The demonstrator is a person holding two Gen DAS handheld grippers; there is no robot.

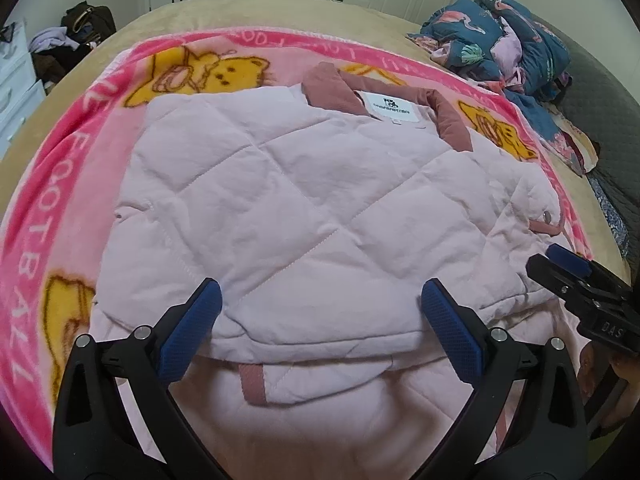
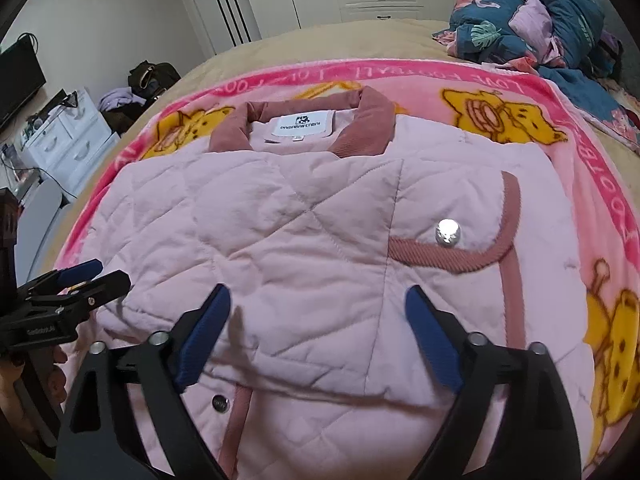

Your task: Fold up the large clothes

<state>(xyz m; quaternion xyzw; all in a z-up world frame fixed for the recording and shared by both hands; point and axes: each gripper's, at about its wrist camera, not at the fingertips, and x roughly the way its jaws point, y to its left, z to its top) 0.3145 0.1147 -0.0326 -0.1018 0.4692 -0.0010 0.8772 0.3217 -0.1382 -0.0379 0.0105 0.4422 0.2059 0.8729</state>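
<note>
Both grippers gape wide, holding nothing: left gripper (image 1: 320, 312) and right gripper (image 2: 318, 316) over folded pink quilted jacket (image 1: 304, 200); collar (image 2: 300, 120) at twelve o'clock on cartoon blanket (image 2: 560, 120)

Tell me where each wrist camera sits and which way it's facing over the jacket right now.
Left wrist: on the left gripper, angled down over the pink quilted jacket; own open fingers show, right gripper at right edge.
Right wrist: on the right gripper, angled down at the jacket's snap button; own open fingers show, left gripper at left edge.
Shared: jacket, collar label, bear blanket.
</note>
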